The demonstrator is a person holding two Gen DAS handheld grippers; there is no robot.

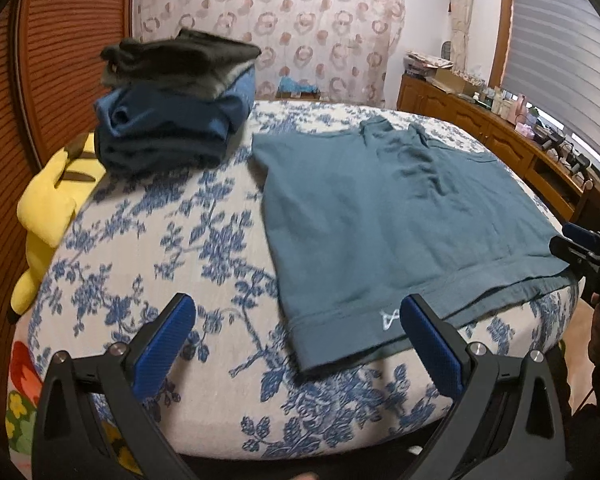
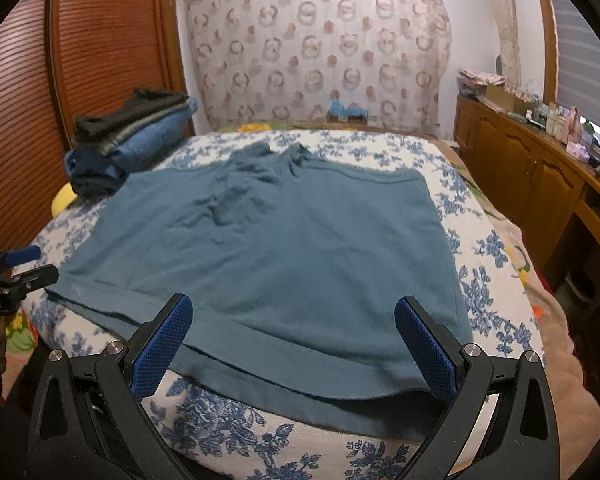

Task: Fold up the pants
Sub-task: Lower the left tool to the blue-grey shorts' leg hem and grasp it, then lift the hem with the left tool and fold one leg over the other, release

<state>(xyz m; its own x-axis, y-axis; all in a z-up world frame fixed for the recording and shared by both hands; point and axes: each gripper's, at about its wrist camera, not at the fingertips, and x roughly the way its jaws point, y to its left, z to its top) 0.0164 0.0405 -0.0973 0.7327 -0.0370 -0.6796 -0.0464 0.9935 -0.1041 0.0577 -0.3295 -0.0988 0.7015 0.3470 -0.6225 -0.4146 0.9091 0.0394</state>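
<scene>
Teal pants lie spread flat on the blue-flowered bedspread, waistband toward me, with a small white logo near its left corner. My left gripper hovers open over the waistband's left corner, nothing between its blue pads. My right gripper is open too, just above the middle of the waistband, holding nothing. Each gripper shows at the edge of the other's view: the right gripper and the left gripper.
A stack of folded dark and blue clothes sits at the bed's far left, by a yellow plush toy. A wooden louvred panel bounds the left. A cluttered wooden cabinet runs along the right.
</scene>
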